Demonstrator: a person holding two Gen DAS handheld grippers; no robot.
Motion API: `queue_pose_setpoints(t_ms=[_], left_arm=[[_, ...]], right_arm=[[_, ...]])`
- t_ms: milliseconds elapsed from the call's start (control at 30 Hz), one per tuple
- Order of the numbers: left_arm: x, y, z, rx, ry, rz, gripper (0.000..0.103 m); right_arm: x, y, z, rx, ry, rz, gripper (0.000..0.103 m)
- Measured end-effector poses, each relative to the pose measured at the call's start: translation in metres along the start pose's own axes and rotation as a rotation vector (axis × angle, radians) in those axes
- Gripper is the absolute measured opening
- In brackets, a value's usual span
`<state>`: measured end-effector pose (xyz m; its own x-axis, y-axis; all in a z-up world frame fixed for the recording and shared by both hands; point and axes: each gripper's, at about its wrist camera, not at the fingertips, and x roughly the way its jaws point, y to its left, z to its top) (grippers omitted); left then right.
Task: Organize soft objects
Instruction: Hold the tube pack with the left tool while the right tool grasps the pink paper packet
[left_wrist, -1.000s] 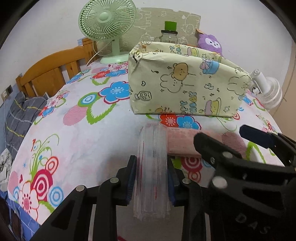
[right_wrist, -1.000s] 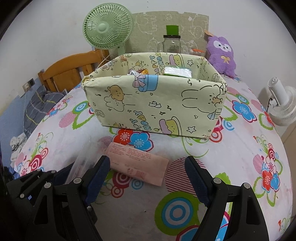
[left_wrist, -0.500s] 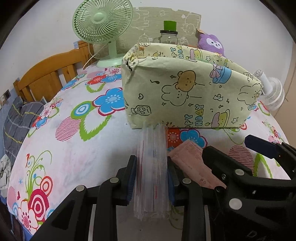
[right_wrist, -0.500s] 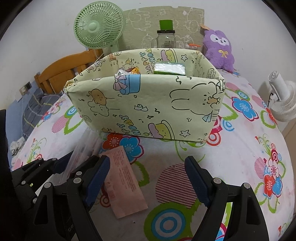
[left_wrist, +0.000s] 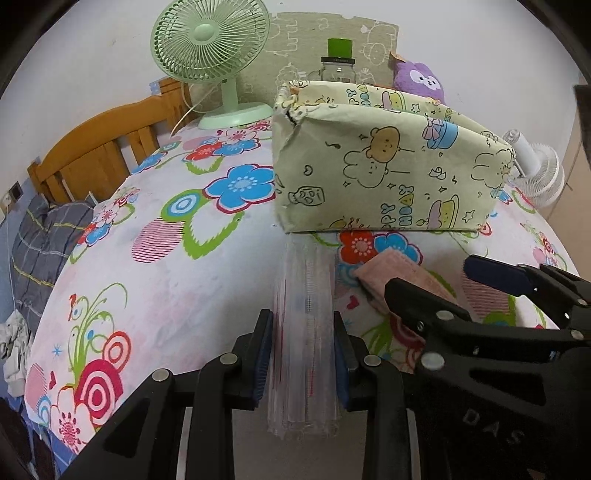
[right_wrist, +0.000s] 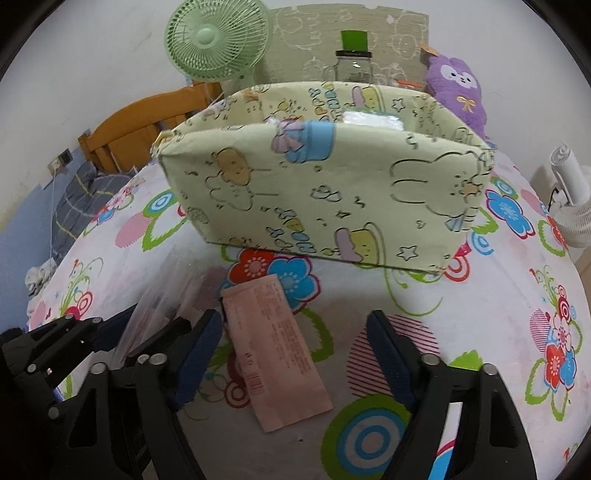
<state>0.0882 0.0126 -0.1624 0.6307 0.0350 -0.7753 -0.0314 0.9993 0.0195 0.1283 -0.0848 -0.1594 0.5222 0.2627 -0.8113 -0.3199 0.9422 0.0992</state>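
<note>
My left gripper (left_wrist: 303, 354) is shut on a clear plastic packet (left_wrist: 304, 332) of thin sheets, held just above the flowered tablecloth in front of the pale green cartoon-print storage box (left_wrist: 388, 173). The packet also shows in the right wrist view (right_wrist: 162, 291), with the left gripper (right_wrist: 74, 343) at the lower left. My right gripper (right_wrist: 295, 354) is open and empty over a pink flat packet (right_wrist: 275, 350) that lies on the cloth; that packet shows in the left wrist view (left_wrist: 399, 273) too. The box (right_wrist: 321, 199) holds several items, including a silvery pack (right_wrist: 371, 119).
A green desk fan (left_wrist: 210, 55), a glass jar with a green lid (right_wrist: 352, 62) and a purple plush toy (right_wrist: 458, 88) stand behind the box. A white fan (right_wrist: 570, 199) is at the right edge. A wooden chair (left_wrist: 99, 155) and grey cloth are to the left.
Both grippers have moved nearer the box and shifted a little. The pink packet now lies lengthwise between the right gripper's fingers. The left gripper still holds the clear packet.
</note>
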Motion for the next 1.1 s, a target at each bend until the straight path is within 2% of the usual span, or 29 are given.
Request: queue_pose_setpoints(t_ms=[267, 400, 600, 1100], left_arm=[[0.001, 0.006, 0.000, 0.018, 0.011, -0.015, 0.029], [0.001, 0.005, 0.001, 0.030, 0.007, -0.011, 0.029], [0.001, 0.004, 0.000, 0.035, 0.002, -0.004, 0.029], [-0.005, -0.013, -0.004, 0.044, 0.005, -0.031, 0.029]], right_arm=[[0.009, 0.008, 0.004, 0.001, 0.031, 0.000, 0.067], [0.012, 0.013, 0.005, -0.010, 0.036, -0.037, 0.057], [0.012, 0.017, 0.005, -0.015, 0.039, -0.043, 0.044], [-0.003, 0.002, -0.005, 0.028, 0.040, -0.059, 0.040]])
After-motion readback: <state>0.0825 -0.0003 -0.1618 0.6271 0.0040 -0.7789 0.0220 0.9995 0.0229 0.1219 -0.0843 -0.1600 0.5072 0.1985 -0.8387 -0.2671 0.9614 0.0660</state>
